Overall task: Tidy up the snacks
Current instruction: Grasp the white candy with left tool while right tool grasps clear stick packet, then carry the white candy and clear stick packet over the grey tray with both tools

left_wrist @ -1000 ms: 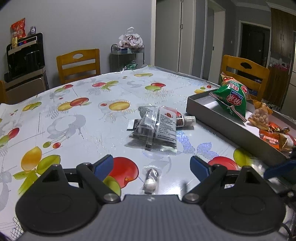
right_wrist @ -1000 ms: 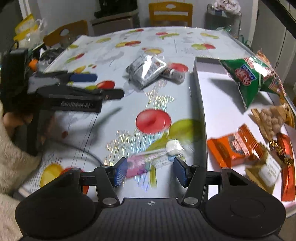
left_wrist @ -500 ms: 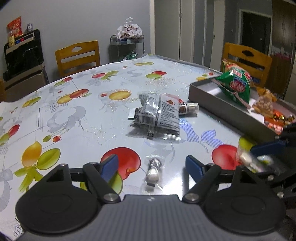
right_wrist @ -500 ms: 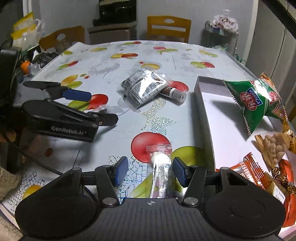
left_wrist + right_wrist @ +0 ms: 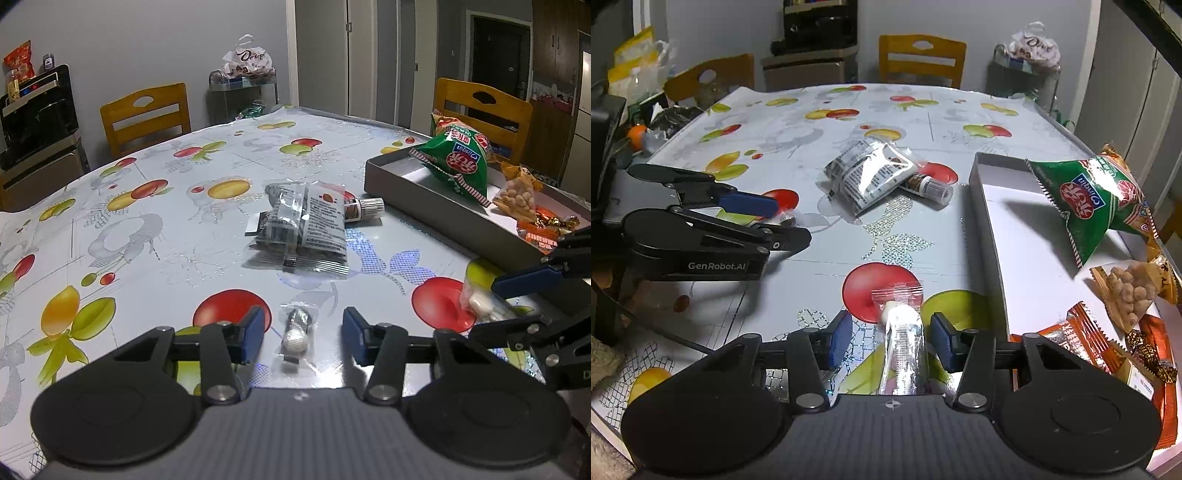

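- The left gripper [image 5: 303, 334] is low over the fruit-print tablecloth [image 5: 155, 236], jaws spread apart, with a small clear-wrapped packet [image 5: 295, 336] lying on the cloth between the blue pads, touching neither.
- The right gripper [image 5: 889, 338] also has its jaws parted; a second clear-wrapped tube packet [image 5: 901, 334] lies between its pads, white end pointing away, over the red and green fruit prints. I cannot tell whether the pads touch the wrapper.
- The grey tray [image 5: 988, 206] sits just right of that packet, its near wall close beside the right finger.
- Inside the tray, a green chip bag [image 5: 1089, 199], a peanut pack [image 5: 1130, 291] and orange wrappers [image 5: 1086, 339] crowd the right side; white floor shows along the left wall.
- A silver sachet pile [image 5: 871, 175] lies mid-table over a small capped bottle [image 5: 932, 186], with bare cloth between it and both grippers.
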Demonstrator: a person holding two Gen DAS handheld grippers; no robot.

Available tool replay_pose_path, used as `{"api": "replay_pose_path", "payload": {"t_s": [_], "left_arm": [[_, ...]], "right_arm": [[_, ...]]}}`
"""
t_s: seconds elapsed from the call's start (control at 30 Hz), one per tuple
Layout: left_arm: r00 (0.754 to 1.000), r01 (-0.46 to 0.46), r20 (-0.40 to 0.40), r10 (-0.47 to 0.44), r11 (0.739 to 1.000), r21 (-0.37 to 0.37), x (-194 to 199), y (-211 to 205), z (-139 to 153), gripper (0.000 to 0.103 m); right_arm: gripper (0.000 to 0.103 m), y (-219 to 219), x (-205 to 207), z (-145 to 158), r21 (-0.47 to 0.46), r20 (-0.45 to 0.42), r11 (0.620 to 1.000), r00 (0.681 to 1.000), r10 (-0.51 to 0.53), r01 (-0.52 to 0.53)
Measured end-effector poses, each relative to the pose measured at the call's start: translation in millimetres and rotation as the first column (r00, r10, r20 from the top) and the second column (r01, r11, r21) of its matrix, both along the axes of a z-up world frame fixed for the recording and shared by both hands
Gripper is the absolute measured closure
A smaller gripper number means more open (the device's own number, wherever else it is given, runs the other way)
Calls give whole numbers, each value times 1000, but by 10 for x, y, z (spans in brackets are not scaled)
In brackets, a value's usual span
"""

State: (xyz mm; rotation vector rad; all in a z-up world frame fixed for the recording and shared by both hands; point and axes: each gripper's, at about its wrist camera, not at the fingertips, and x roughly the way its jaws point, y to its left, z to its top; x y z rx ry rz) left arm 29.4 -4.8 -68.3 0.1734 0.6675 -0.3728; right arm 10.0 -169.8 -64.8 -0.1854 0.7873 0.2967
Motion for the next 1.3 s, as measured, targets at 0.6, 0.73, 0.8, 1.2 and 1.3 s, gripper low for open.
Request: {"api": "replay_pose_path", "payload": {"t_s": [0.6, 0.73, 0.8, 1.2, 1.3], "left_arm": [[999, 32, -3, -32, 999, -25, -12, 5, -1, 88], [1000, 16, 2, -16, 1000, -15, -19, 0, 4, 90], [1000, 16, 12, -16, 1000, -10, -60, -14, 18, 90], [1000, 8, 26, -6, 998, -60, -315, 43, 219, 91], [999, 5, 42, -2, 998, -58, -329, 38, 303, 91]], "right_arm": [[80, 12, -67, -26, -2, 61, 1000, 998, 25, -25], [82, 1, -68, -23, 9, 68, 1000, 997, 25, -25], [82, -24, -74, -6, 29, 71, 999, 997, 24, -27], [82, -141, -44, 160, 114, 130, 992, 991, 42, -57], [82, -159, -38, 203, 130, 142, 989, 989, 49, -67]]}}
